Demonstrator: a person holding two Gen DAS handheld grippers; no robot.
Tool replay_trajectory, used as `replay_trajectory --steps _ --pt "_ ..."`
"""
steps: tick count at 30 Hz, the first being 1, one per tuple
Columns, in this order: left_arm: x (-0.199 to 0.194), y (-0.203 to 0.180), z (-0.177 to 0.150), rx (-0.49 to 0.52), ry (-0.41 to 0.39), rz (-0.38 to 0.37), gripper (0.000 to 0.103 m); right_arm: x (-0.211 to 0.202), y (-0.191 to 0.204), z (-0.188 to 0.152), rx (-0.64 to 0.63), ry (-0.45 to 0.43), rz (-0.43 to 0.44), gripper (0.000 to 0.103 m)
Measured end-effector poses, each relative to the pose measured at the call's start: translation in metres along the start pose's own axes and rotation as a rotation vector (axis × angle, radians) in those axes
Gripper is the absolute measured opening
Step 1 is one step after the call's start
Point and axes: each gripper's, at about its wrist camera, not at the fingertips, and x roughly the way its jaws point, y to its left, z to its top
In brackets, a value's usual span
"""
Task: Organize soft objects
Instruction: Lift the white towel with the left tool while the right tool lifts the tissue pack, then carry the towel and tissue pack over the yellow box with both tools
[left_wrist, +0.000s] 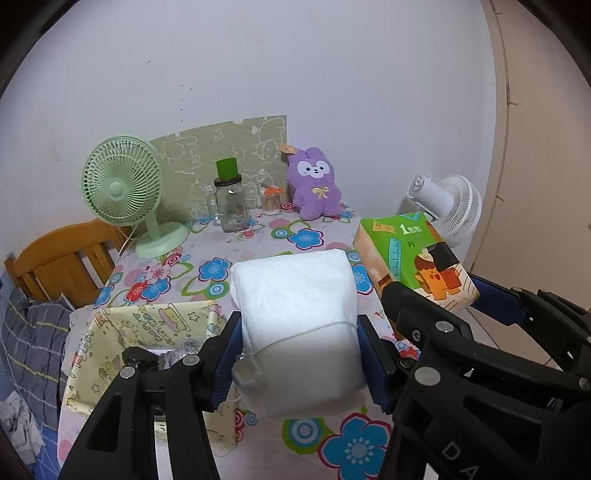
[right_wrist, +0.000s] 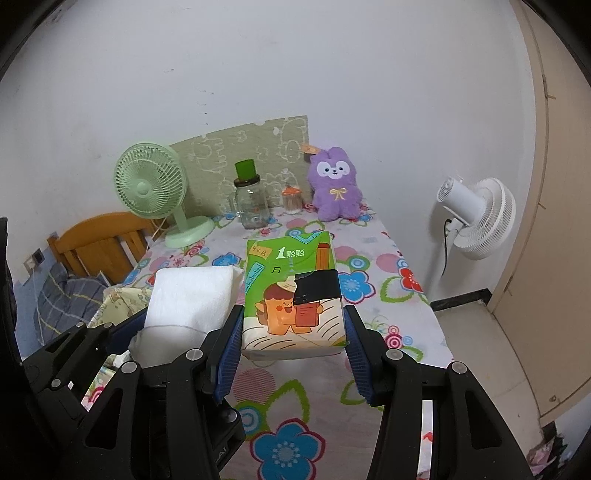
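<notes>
My left gripper (left_wrist: 299, 354) is shut on a folded white towel (left_wrist: 295, 317) and holds it above the flowered table; the towel also shows in the right wrist view (right_wrist: 188, 299). My right gripper (right_wrist: 291, 332) is shut on a green and orange tissue pack (right_wrist: 295, 295), held above the table; the pack also shows in the left wrist view (left_wrist: 413, 262). A yellow patterned fabric basket (left_wrist: 110, 343) sits at the table's left front, below the left gripper. A purple plush rabbit (left_wrist: 314, 184) sits at the back by the wall.
A green desk fan (left_wrist: 125, 192), a glass jar with a green cap (left_wrist: 231, 199) and a small toothpick jar (left_wrist: 271, 201) stand at the back. A white floor fan (right_wrist: 476, 218) stands right of the table. A wooden chair (left_wrist: 55, 262) and bedding lie left.
</notes>
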Motion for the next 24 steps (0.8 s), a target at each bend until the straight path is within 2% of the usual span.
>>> replay_trajectory --steps 24 --pt "0.006 0.07 0.006 -0.015 0.009 0.052 0.061 0.03 0.066 0.015 -0.039 0.015 0.054 0.055"
